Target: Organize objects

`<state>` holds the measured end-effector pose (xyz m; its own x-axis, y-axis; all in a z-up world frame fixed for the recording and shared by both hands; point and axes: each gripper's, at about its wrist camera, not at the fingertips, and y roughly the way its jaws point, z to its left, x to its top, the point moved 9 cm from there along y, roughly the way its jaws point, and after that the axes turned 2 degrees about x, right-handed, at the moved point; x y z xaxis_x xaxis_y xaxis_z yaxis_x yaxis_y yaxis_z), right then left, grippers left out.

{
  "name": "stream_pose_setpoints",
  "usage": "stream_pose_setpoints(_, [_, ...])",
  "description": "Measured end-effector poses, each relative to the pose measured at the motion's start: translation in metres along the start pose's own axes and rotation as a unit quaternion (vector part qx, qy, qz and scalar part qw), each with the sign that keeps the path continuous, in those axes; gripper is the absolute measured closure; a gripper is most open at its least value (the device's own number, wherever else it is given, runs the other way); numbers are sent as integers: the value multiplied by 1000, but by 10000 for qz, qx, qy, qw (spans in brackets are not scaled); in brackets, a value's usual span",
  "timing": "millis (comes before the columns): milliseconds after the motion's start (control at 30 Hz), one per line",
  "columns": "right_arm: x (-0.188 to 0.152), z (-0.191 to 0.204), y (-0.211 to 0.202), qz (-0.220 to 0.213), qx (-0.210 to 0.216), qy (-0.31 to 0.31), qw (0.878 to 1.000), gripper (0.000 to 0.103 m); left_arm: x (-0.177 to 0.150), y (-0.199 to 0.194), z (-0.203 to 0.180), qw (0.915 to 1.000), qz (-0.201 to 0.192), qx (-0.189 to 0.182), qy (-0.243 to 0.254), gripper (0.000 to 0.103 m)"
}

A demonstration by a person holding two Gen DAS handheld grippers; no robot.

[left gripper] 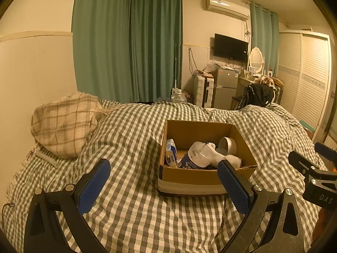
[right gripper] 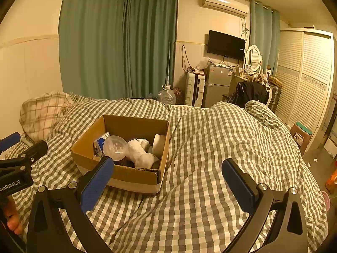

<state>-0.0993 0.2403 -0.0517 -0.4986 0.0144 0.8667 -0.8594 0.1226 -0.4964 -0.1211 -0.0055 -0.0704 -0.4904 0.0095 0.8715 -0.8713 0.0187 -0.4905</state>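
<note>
An open cardboard box [left gripper: 189, 177] [right gripper: 132, 175] sits on the checked bed cover. In it lie a blue and white carton [left gripper: 171, 152] [right gripper: 99, 144], a clear plastic cup [left gripper: 198, 152] [right gripper: 115, 147], white socks [left gripper: 219, 157] [right gripper: 141, 154] and a roll of tape [left gripper: 228, 145] [right gripper: 159, 144]. My left gripper [left gripper: 164, 183] is open and empty, held just in front of the box. My right gripper [right gripper: 168, 181] is open and empty, to the right of the box. The right gripper also shows at the left wrist view's right edge [left gripper: 311, 164], and the left gripper at the right wrist view's left edge [right gripper: 16, 160].
A plaid pillow [left gripper: 63, 124] [right gripper: 42, 113] lies at the bed's far left by the wall. A small grey tube [left gripper: 47, 158] lies on the bed near it. Beyond the bed stand a fridge [left gripper: 225, 86], a suitcase [left gripper: 203, 90], a chair with dark clothes [left gripper: 259, 94] and a louvred wardrobe [left gripper: 303, 80].
</note>
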Motion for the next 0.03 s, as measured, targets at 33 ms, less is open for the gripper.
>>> stream_pose_setpoints(33, [-1,0,0,3,10,2,10000,0,0,-1,0,10000,2,-18,4,0])
